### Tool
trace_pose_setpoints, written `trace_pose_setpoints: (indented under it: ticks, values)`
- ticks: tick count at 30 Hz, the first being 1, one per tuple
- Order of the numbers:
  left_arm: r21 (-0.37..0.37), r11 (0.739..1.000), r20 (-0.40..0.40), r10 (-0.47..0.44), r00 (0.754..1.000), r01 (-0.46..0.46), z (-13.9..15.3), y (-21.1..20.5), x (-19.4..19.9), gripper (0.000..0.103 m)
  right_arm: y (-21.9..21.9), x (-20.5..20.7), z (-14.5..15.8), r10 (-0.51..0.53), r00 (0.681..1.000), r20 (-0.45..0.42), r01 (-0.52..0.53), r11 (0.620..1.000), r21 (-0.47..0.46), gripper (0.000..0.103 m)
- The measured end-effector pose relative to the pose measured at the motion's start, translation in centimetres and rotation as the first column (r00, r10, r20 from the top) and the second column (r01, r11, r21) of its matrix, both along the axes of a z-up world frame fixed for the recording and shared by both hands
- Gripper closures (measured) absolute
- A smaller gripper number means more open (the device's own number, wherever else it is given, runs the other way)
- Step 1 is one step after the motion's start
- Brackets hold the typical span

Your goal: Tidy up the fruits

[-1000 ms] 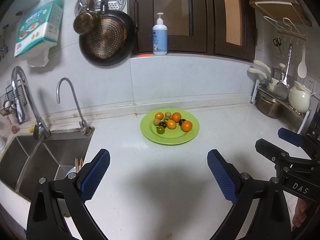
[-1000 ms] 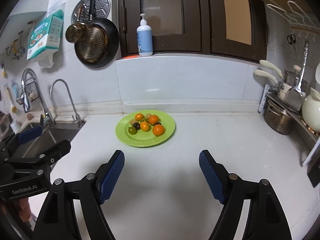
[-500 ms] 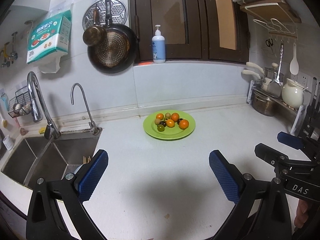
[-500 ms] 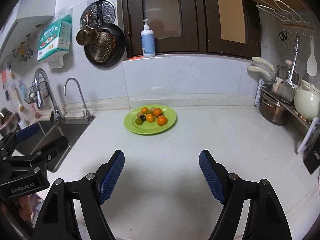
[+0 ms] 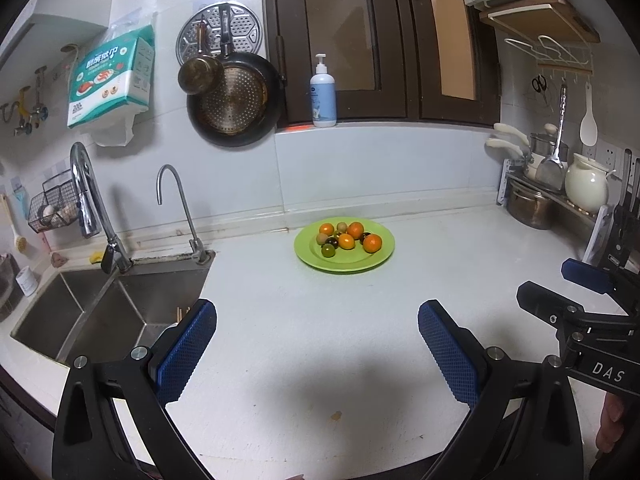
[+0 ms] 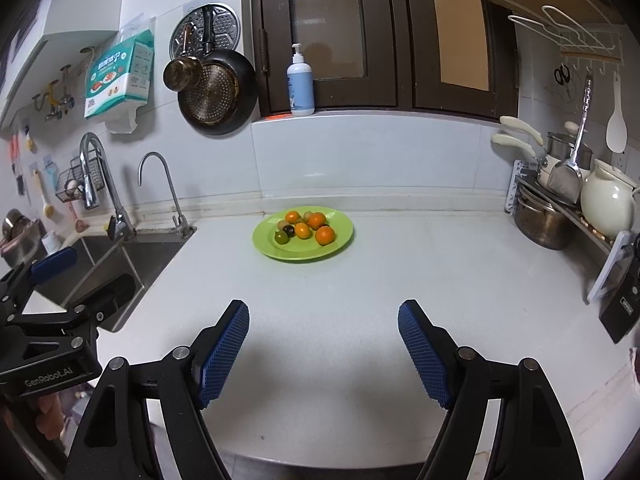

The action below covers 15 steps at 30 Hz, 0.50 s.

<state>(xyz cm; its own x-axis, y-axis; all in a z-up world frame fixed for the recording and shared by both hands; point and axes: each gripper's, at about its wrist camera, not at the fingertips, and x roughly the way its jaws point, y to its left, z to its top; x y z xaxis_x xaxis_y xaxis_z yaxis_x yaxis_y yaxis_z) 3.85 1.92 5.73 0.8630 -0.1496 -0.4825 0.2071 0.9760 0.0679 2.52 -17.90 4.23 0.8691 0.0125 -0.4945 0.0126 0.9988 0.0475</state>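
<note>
Left gripper (image 5: pixel 316 344): jaws spread wide, nothing between the blue pads, hanging over bare white countertop (image 5: pixel 320 320) near its front edge.
Right gripper (image 6: pixel 322 350): jaws likewise spread and empty, over the same countertop, to the right of the left one.
Fruits (image 6: pixel 306 228): all gathered on a green plate (image 6: pixel 340 246) near the back of the counter, well apart from both grippers. Four orange citrus, a green one (image 5: pixel 329 251), a couple of dark round ones and two pale brownish ones, bunched together toward the plate's back half.
Plate position: between the sink (image 5: pixel 92 316) on its left and the pot rack (image 6: pixel 560 216) on its right, just in front of the wall ledge.
Progress: judging by how they lie, every fruit sits mixed in one cluster on the plate and none is held, so nothing looks left to carry. No second dish or bin for sorting is in view, so I cannot tell whether this is the finished arrangement or the start.
Left view only: the sink basin seen deep, with what look like chopsticks (image 5: pixel 181 314) at its near wall; the right gripper's side at the right edge with a fingertip (image 5: pixel 610 432) of the person below it.
Right view only: the left gripper's body at the left edge; a dark flat device (image 6: pixel 622 308) on the right end of the counter.
</note>
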Motion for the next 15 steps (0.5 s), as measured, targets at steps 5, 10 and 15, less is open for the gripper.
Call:
trace_pose_setpoints:
  ticks: [5,10,15]
  values:
    - [0.007,1.0,0.008,0.007,1.0,-0.007,0.02,-0.08,-0.37,0.0,-0.13,-0.11,-0.03,0.005,1.0,-0.001,-0.005,1.0,0.002,0.025]
    - [0.012,1.0,0.012,0.012,1.0,-0.012,0.1,-0.13,-0.48,0.0,-0.11,-0.17,-0.08,0.007,1.0,-0.001,-0.007,1.0,0.003,0.026]
    - [0.011,1.0,0.012,0.015,1.0,-0.015,0.14,-0.21,-0.56,0.0,-0.14,-0.13,-0.06,0.008,1.0,0.001,-0.008,1.0,0.005,0.026]
